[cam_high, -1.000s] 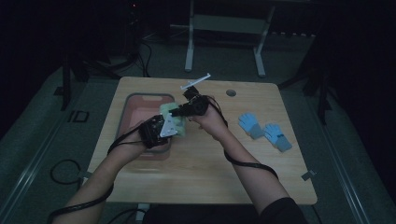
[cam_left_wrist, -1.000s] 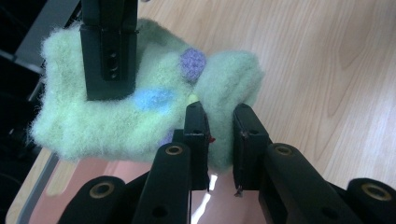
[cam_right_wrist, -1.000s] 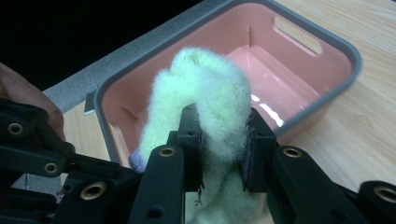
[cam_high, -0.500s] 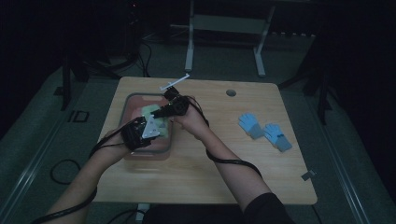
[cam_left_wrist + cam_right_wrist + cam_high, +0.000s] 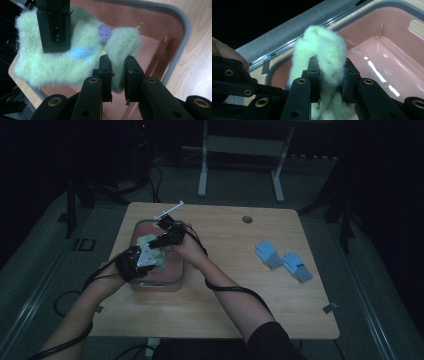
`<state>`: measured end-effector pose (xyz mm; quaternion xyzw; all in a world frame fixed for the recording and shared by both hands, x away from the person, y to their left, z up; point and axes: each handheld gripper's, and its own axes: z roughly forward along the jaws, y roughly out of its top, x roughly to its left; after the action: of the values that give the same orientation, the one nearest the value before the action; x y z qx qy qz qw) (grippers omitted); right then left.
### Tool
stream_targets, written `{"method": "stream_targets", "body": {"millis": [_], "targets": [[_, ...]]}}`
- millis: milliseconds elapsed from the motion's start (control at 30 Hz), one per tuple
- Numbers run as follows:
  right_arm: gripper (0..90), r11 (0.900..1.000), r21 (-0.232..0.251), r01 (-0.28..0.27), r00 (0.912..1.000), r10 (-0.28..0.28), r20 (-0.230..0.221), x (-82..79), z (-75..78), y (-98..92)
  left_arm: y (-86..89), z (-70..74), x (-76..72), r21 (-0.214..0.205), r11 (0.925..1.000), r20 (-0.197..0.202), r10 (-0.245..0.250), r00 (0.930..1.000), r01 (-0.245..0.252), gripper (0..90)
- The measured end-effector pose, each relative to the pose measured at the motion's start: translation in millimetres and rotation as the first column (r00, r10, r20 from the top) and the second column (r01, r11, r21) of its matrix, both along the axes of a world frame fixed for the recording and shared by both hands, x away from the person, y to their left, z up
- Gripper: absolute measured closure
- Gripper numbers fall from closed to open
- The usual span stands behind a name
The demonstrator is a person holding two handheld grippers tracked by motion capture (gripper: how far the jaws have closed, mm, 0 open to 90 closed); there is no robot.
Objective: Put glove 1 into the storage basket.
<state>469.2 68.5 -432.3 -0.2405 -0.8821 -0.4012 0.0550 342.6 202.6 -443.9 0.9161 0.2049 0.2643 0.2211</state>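
Note:
A fuzzy pale-green sock [image 5: 75,57] with a blue patch and a purple bobble hangs over the pink bin [image 5: 172,270]. My left gripper [image 5: 117,75] is shut on one end of the sock, its jaws pinching the fabric. The right gripper [image 5: 330,77] is shut on the other end of the sock [image 5: 324,52], bunched between its jaws. In the high view both grippers, the left [image 5: 150,251] and the right [image 5: 159,241], meet over the bin at the table's left with the sock [image 5: 146,242] between them. The right gripper's jaw also shows in the left gripper view, clamped on the sock.
Two blue gloves [image 5: 282,260] lie on the right half of the wooden table [image 5: 240,305]. A white rod [image 5: 169,210] lies by the bin's far edge. A dark round hole [image 5: 247,219] sits near the table's far edge. Cables trail from both grippers.
Both hands have carried the sock leftward and a little down, from the bin's right edge to over its middle. Their grips look unchanged.

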Motion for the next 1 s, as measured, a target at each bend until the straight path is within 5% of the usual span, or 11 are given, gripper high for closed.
{"method": "stream_targets", "body": {"millis": [367,600,867,1000], "targets": [[72.3,0.9971,-0.076,0.0,0.9993,-0.003,-0.038,16.6,-35.6,1.2,-6.3,-27.9,18.2,0.025,0.9997,-0.085,0.005,0.9964,-0.003,77.9],[59.6,0.9894,-0.145,-0.003,0.9989,-0.004,-0.047,24.1,-48.6,-3.0,-13.3,-39.5,29.2,0.09,0.996,-0.162,0.012,0.9868,0.002,77.4],[51.3,0.9953,-0.096,0.011,0.9989,-0.015,-0.044,22.1,-39.7,-20.6,-14.1,-44.8,40.2,0.072,0.9969,-0.216,0.046,0.9753,-0.031,73.6],[48.7,0.9967,-0.08,0.013,0.9993,-0.016,-0.035,20.3,-36.1,-31.7,-13.9,-42.9,42.4,0.059,0.9951,-0.2,0.09,0.9756,-0.079,60.1]]}}
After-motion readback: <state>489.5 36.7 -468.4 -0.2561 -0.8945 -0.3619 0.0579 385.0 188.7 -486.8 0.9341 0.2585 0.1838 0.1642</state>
